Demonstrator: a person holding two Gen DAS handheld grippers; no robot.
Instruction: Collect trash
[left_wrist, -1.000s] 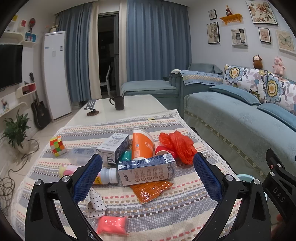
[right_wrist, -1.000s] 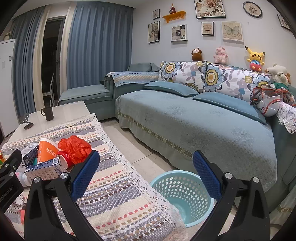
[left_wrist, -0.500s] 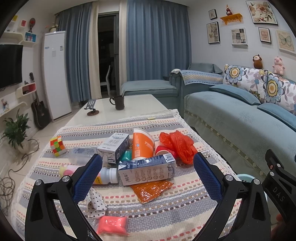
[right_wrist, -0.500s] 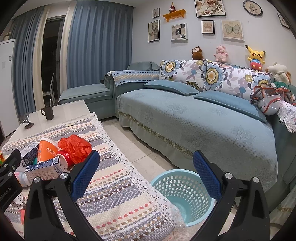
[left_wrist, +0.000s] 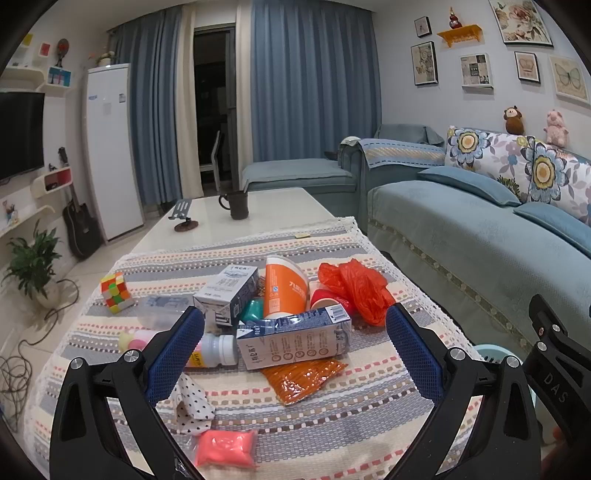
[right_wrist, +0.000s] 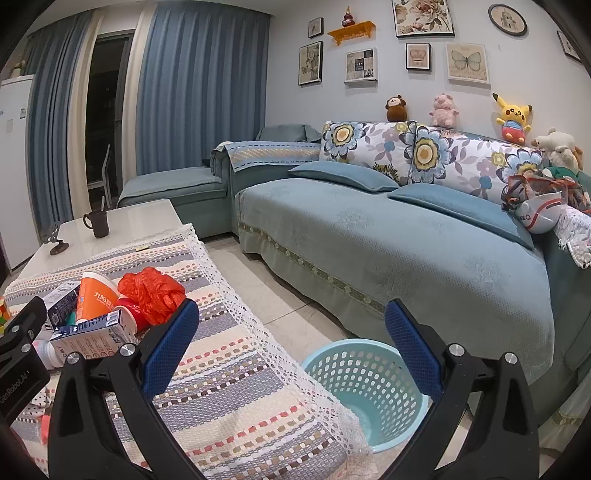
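Left wrist view: the left gripper hangs spread wide above the striped tablecloth, gripping nothing; between its fingers lie a blue milk carton, an orange cup, a red plastic bag and an orange packet. Right wrist view: the right gripper is spread too, empty; a teal basket stands on the floor beside the table.

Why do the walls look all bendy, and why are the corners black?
Both views use a fisheye lens: the left wrist view bows the blue curtains and white fridge; the right wrist view curves the teal sofa. That lens's round edge blackens the corners.
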